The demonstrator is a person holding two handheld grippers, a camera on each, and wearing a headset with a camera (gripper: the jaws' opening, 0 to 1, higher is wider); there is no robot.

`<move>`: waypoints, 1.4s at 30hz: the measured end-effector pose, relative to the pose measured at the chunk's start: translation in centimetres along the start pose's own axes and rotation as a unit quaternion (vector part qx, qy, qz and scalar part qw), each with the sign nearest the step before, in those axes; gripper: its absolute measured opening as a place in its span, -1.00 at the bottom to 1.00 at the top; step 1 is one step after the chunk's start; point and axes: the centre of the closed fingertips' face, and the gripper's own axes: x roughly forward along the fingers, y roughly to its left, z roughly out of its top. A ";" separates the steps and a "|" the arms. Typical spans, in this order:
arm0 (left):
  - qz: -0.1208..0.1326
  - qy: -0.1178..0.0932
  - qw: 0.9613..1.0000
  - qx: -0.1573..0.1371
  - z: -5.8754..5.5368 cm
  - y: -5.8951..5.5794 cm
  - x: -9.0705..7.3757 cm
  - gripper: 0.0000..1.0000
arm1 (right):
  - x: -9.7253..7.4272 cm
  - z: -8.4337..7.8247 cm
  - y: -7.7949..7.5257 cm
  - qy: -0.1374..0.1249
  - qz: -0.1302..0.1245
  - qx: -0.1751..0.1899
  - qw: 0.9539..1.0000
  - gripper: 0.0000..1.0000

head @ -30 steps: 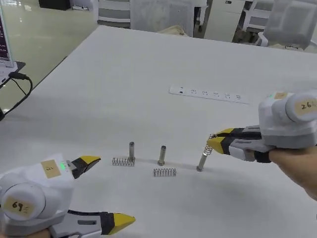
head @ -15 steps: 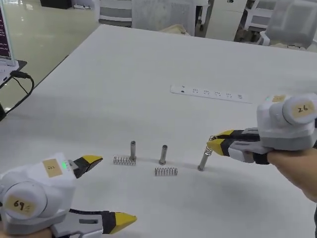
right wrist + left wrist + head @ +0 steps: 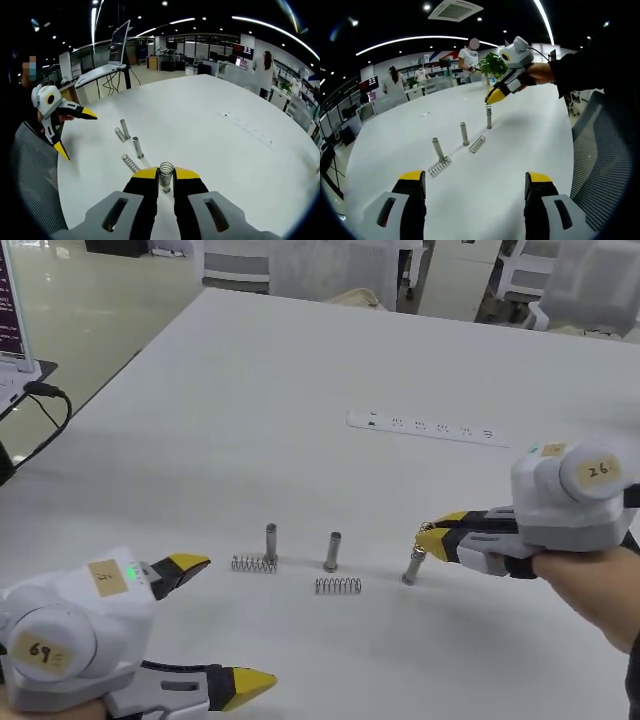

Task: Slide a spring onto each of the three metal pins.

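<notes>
Fingers (image 3: 144, 176) of the right gripper (image 3: 165, 176) are narrowed onto a spring (image 3: 166, 171) at the rightmost pin (image 3: 412, 568); the left gripper (image 3: 475, 178) is spread wide, holding nothing.

The right gripper view shows the coil upright between the yellow tips, a detail too small to read in the head view. There the gripper reaches in level from the right edge, tips at the pin's top. The left gripper view shows bare worktop (image 3: 485, 165) between its own fingers; in the head view it hovers lower left, pointing right. At centre stand the left pin (image 3: 271, 542) and middle pin (image 3: 333, 551), with one loose spring (image 3: 252, 564) just beside the left pin's base and a second loose spring (image 3: 338, 586) before the middle pin.
</notes>
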 end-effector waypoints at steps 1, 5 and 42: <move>0.000 0.000 1.000 0.000 0.0 0.0 0.0 0.56 | 0.1 -0.1 0.0 0.001 0.000 0.001 1.000 -0.84; 0.000 0.001 1.000 0.000 -0.1 0.0 0.0 0.56 | 0.5 -0.8 0.1 0.004 0.003 0.005 1.000 -0.84; -0.002 0.004 1.000 0.000 -0.3 -0.1 -0.1 0.52 | 2.0 -3.5 0.5 0.032 0.005 0.007 0.999 -0.83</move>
